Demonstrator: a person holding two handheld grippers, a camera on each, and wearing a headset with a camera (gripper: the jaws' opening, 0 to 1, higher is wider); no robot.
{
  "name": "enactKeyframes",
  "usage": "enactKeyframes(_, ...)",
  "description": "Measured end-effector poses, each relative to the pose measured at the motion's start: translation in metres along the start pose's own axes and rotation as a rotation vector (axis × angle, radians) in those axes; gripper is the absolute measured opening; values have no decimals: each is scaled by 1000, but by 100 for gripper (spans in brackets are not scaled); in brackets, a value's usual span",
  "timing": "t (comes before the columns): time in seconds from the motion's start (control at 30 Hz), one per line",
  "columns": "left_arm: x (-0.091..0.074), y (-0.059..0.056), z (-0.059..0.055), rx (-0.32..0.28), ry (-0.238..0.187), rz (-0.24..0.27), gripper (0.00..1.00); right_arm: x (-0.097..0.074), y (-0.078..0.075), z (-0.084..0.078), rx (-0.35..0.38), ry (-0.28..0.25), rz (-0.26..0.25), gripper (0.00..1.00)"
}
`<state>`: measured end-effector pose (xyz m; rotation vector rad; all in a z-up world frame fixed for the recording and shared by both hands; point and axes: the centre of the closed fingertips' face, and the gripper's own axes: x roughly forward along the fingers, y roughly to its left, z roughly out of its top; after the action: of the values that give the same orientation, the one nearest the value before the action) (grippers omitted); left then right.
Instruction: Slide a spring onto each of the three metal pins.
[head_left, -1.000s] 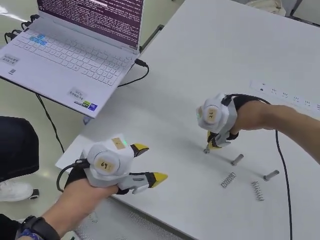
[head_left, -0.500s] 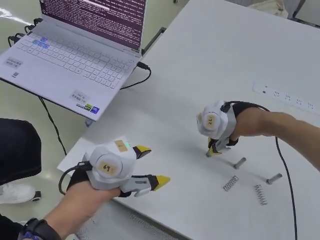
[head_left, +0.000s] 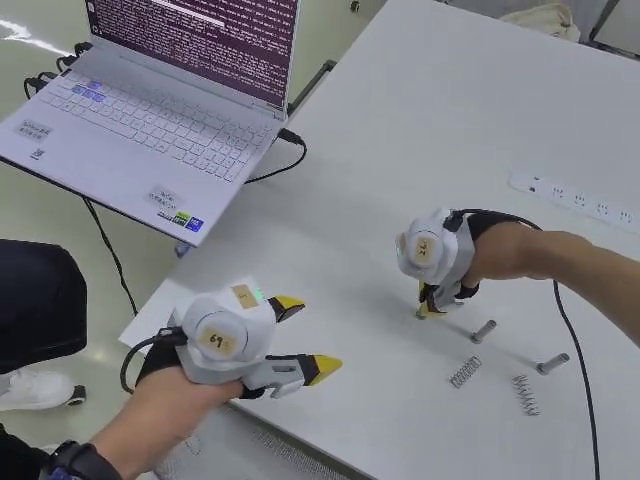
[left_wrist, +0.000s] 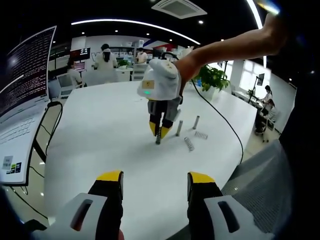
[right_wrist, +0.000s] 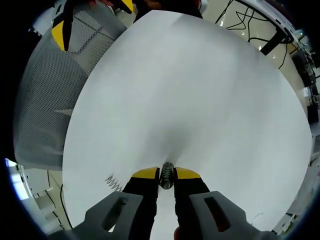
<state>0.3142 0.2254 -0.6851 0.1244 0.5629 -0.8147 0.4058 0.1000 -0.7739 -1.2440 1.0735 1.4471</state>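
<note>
Open laptop (head_left: 150, 110) sitting left of the white table (head_left: 420, 120), black cable (head_left: 292, 137) plugged into its side, white power strip (head_left: 580, 200) far right.

pins (head_left: 483, 331) 3 | springs (head_left: 464, 371) 3 (2 loose) | grippers (head_left: 305, 335) 2 | laptop (head_left: 150, 130) 1 | power strip (head_left: 580, 200) 1

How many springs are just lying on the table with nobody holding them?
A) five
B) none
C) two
C: one loose spring and a second loose spring lie flat on the white table, while the right gripper has a third spring between its fingers.
</note>
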Motion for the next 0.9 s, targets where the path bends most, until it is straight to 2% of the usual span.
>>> enactKeyframes(0.3,0,-2,1,4,1,-6,46,-10,3,-2,-3,-5,-10,16)
enactKeyframes(0.73,1,-5,5,19,-2,-12,47,-23,1,0,7,-39,-48,21)
enactKeyframes(0.9,1,-6,8,22,-5,-12,47,-32,1,0,39,-71,-76,23)
